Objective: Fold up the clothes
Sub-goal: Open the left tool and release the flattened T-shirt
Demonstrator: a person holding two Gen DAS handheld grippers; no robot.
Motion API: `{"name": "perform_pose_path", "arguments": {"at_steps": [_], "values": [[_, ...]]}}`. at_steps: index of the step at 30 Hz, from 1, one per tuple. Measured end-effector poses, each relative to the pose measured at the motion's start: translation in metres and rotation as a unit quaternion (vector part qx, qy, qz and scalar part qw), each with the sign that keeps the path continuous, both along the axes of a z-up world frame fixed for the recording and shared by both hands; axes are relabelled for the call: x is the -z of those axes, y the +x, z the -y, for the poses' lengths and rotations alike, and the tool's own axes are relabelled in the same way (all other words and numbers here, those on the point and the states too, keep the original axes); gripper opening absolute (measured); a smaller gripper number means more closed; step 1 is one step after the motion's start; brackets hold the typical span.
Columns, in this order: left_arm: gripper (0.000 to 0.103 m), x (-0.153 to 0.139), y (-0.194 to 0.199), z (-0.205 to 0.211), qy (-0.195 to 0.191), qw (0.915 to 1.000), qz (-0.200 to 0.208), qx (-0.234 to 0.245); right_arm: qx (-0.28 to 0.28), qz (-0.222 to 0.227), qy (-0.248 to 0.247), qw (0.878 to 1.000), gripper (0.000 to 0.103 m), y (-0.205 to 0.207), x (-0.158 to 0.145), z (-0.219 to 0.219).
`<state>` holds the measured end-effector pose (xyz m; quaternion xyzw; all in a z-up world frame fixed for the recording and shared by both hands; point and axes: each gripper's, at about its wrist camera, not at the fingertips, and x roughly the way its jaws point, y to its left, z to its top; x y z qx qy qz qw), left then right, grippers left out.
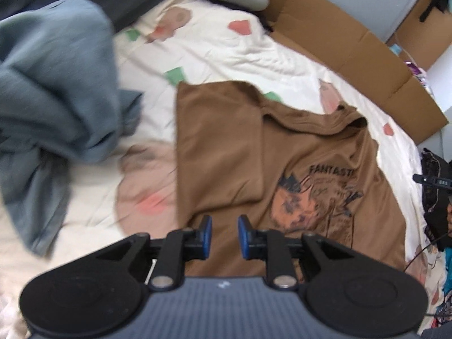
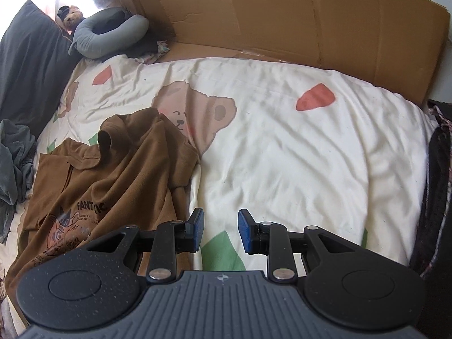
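Both tongs released, empty. Left tongs (image 1: 224, 237) hover over the shirt (image 1: 254, 163); it lies left of my right tongs (image 2: 220, 233). Soft, light, limp: I would pinch a hem corner.

Both tongs (image 1: 225, 233) (image 2: 220, 230): black linkage arms, blue pads, silver pivot screws, ribbed grey base.

blue garment (image 1: 53, 90) blurred, perhaps jeans, edge-cropped

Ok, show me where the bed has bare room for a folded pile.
Bare sheet lies right of the brown T-shirt, bordered by the cardboard behind. Crowded on the left: blue-grey garments, dark pillow and neck pillow.
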<state>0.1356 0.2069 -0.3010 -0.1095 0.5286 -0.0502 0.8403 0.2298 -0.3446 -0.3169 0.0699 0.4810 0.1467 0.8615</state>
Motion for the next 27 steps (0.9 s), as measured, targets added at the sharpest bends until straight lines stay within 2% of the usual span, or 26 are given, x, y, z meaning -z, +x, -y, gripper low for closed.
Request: {"name": "perform_pose_path", "arguments": {"at_steps": [3,8,15,17,21,27], "values": [[0.021,0.01,0.013,0.014,-0.005,0.9998,0.011,0.016,0.0,0.014,-0.01,1.0,0.04,0.003,0.0,-0.003],[0.023,0.031,0.029,0.034,-0.011,0.9989,0.018,0.042,0.009,0.024,-0.007,1.0,0.04,0.016,-0.003,-0.007],[0.024,0.065,0.037,0.048,0.026,0.9966,0.016,0.076,-0.005,0.026,-0.011,1.0,0.043,0.033,0.005,-0.02],[0.037,0.072,0.039,0.05,0.032,0.9956,0.012,0.087,-0.01,0.023,-0.009,1.0,0.043,0.037,0.011,-0.025],[0.038,0.086,0.043,0.055,0.044,0.9932,0.004,0.108,-0.024,0.014,-0.011,1.0,0.043,0.047,0.025,-0.038],[0.039,0.092,0.046,0.066,0.067,0.9902,0.025,0.12,-0.042,0.007,-0.008,0.999,0.049,0.065,0.041,-0.06]]}}
